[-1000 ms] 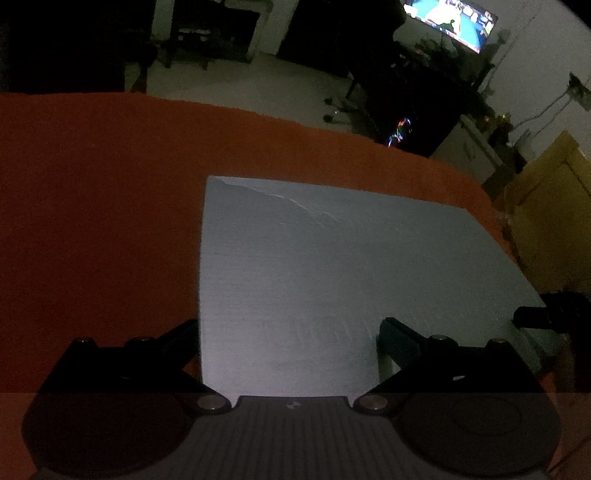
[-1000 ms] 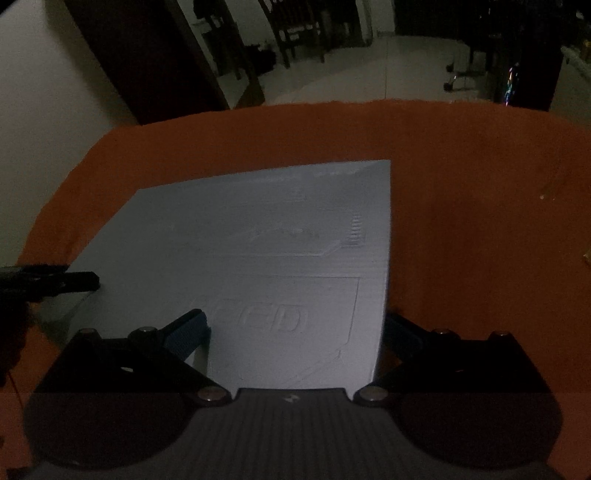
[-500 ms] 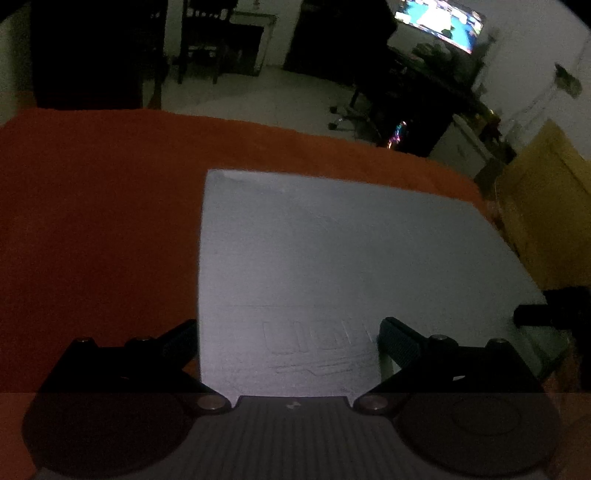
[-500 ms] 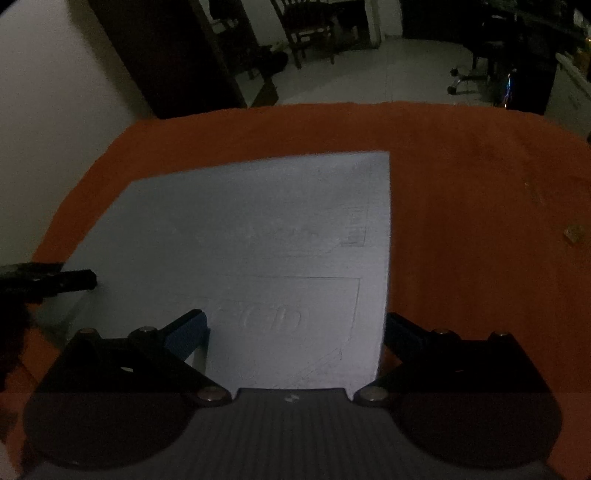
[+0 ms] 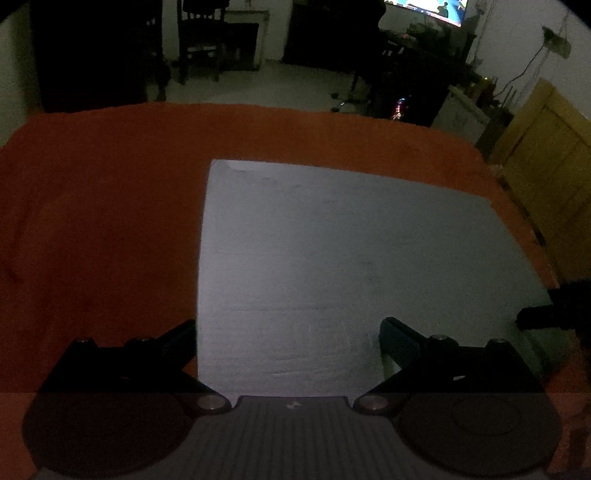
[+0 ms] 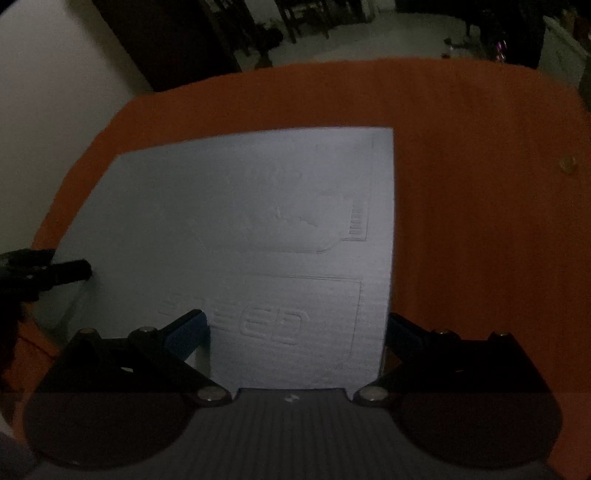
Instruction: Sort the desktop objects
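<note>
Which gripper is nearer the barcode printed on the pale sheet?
Right. The right gripper straddles the sheet at its right edge, just short of the barcode; the left gripper sits at the far, left edge.

Black angular left claw (image 5: 288, 343) and right claw (image 6: 295, 332), blue ribbed finger pads (image 6: 188, 334), silver pivot screws (image 6: 212, 394), grey ridged base.

We count one pale grey sheet (image 5: 347, 266) on one orange cloth (image 5: 96, 206), the sheet filling the middle toward 3 o'clock in the left wrist view. We count two grippers: the left one (image 5: 288, 339) at 6 o'clock and the right one (image 6: 295, 332), each with two fingers. Beyond the cloth we count one lit screen (image 5: 428, 9) at 1 o'clock.
</note>
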